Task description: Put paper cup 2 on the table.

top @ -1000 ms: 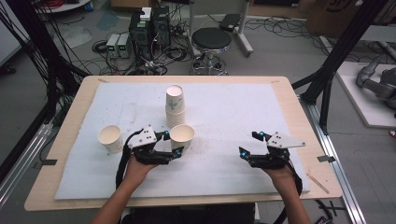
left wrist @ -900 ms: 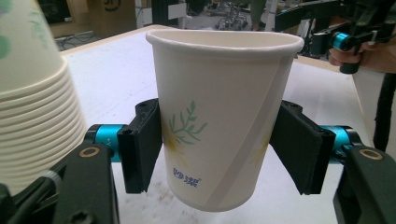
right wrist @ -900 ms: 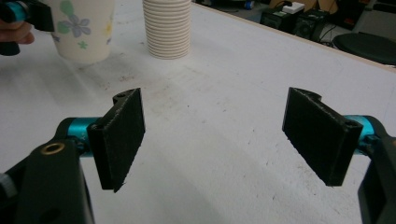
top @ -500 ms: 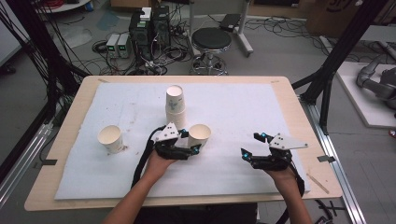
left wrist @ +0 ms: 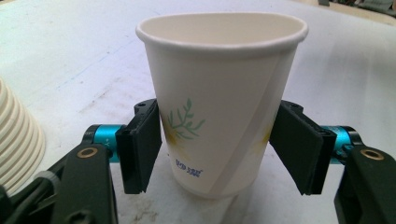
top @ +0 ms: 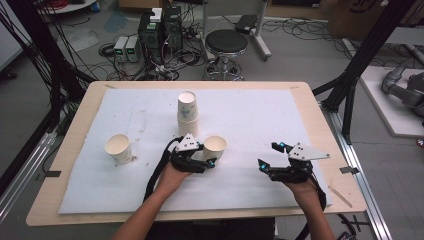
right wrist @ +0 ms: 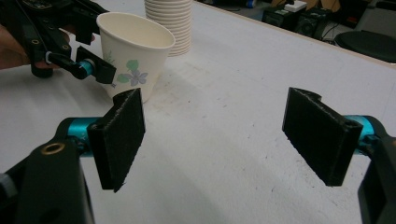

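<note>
While one lone cup point(top: 119, 148) is standing at the far left, you are gripping a second cup point(left wrist: 219, 98) in your left gripper point(top: 196, 159), just beside the stack of cups point(top: 188, 113); setting it down seems left. Your right gripper point(top: 274, 159) is waiting wide open, empty.

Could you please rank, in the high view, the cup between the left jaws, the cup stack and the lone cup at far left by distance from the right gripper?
From the right gripper:
1. Held cup, just to its left, in the left gripper.
2. Cup stack, behind that.
3. Lone cup, far left.
</note>
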`<action>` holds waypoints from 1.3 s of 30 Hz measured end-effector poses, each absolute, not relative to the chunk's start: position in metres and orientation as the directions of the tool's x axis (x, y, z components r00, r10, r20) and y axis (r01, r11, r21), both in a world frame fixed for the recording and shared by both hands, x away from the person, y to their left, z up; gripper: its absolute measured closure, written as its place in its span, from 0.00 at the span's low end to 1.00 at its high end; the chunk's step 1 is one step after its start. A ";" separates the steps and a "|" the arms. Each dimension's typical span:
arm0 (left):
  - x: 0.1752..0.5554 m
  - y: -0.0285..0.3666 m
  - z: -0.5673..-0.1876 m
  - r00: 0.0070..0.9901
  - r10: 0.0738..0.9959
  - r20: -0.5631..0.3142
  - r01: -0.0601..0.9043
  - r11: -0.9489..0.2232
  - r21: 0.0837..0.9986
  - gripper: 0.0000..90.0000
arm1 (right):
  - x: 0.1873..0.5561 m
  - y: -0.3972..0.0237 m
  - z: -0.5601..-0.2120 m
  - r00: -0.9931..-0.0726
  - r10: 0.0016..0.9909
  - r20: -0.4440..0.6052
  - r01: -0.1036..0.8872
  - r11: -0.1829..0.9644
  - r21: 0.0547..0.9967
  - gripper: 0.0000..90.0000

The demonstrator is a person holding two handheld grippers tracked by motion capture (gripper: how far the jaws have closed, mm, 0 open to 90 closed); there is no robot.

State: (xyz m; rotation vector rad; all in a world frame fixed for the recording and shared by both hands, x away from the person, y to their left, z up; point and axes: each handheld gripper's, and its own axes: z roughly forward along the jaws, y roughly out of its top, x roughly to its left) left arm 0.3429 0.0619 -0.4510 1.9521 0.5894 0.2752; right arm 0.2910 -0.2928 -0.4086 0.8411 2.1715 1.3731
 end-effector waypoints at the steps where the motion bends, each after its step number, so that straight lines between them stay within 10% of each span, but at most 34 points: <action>1: 0.342 0.062 -0.451 0.853 0.518 -0.072 0.285 -0.345 0.894 0.38 | 0.290 -0.293 -0.409 -0.720 0.693 -0.036 0.264 0.322 0.909 0.24; 16: 0.330 0.086 -0.453 0.841 0.530 -0.107 0.319 -0.326 0.890 0.19 | 0.287 -0.294 -0.408 -0.718 0.696 -0.024 0.270 0.310 0.912 0.24; 39: 0.298 0.187 -0.426 0.767 0.634 -0.101 0.200 -0.086 0.976 0.19 | 0.283 -0.304 -0.409 -0.675 0.737 -0.017 0.303 0.298 0.905 0.24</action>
